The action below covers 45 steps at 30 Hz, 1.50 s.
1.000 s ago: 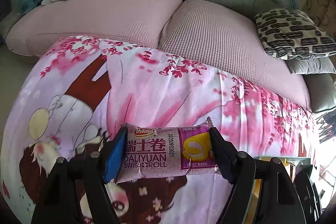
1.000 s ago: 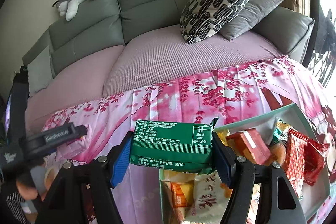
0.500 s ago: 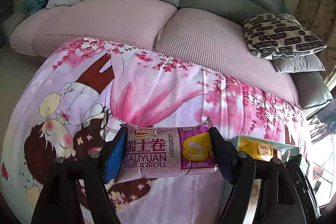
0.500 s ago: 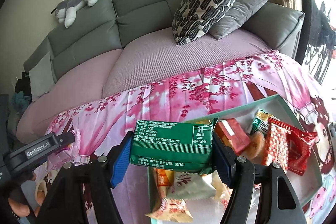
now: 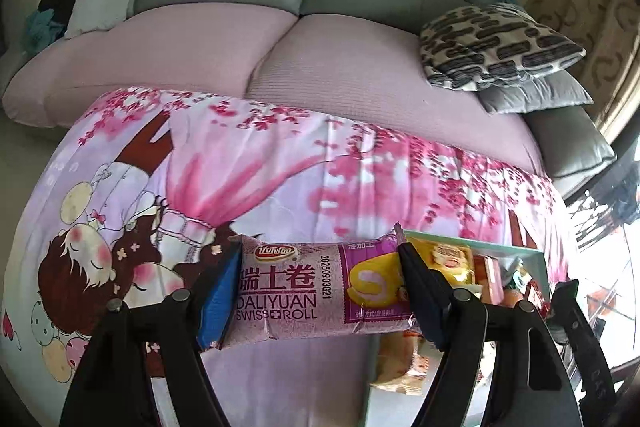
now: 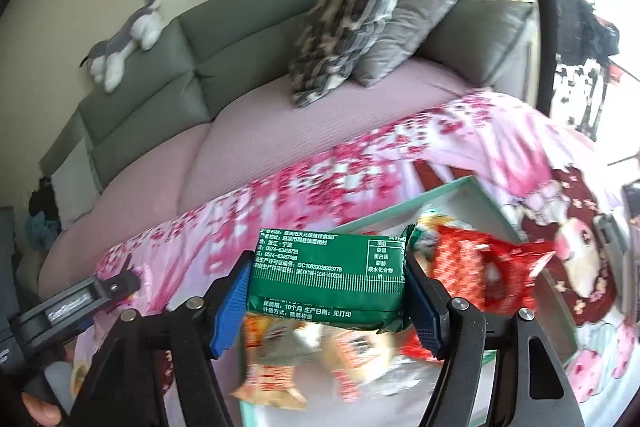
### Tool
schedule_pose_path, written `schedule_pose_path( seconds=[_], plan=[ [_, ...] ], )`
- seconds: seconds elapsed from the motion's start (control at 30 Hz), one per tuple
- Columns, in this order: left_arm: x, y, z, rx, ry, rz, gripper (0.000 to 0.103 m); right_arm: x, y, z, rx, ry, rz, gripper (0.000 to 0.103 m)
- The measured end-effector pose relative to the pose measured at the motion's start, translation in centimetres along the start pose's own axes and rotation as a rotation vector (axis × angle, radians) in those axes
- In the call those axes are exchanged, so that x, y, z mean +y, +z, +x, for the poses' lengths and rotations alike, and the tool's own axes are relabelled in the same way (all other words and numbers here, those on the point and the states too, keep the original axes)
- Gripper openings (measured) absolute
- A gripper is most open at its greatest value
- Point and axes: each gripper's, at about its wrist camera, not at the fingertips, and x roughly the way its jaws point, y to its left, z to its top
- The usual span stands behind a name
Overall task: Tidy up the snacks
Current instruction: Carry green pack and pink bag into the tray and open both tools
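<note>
Overhead, purple Swiss roll packet (image 5: 316, 291), lengthwise.

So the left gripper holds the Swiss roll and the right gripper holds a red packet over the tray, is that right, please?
Not quite: the packet in the right gripper is green, not red, as the right wrist view shows; a red packet lies in the tray behind it. The rest stands: the left gripper holds the Swiss roll, and the green packet is over the tray.
</note>
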Motion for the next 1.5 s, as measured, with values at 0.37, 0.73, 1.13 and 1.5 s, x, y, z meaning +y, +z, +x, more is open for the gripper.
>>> schedule_pose_path(
  seconds=[0.37, 0.73, 1.13, 1.5],
  plan=[
    [-6.0, -2.0, 0.9, 0.056, -0.083, 0.126, 0.077, -6.3, 0.9, -1.0, -0.012, -0.075, 0.108, 0.073],
    [-9.8, -7.5, 2.1, 0.158, -0.121, 0.276, 0.077, -6.3, -0.7, -0.3, 0.056, -0.066, 0.067, 0.073],
    [-9.2, -10.2, 1.8, 0.194, -0.088, 0.308, 0.077, -5.6, -3.2, -1.1, 0.116, -0.057, -0.022, 0.073],
    [-9.3, -11.6, 1.9, 0.203, -0.050, 0.325, 0.077, -6.4, -4.4, -1.2, 0.162, -0.091, -0.062, 0.073]
  ],
)
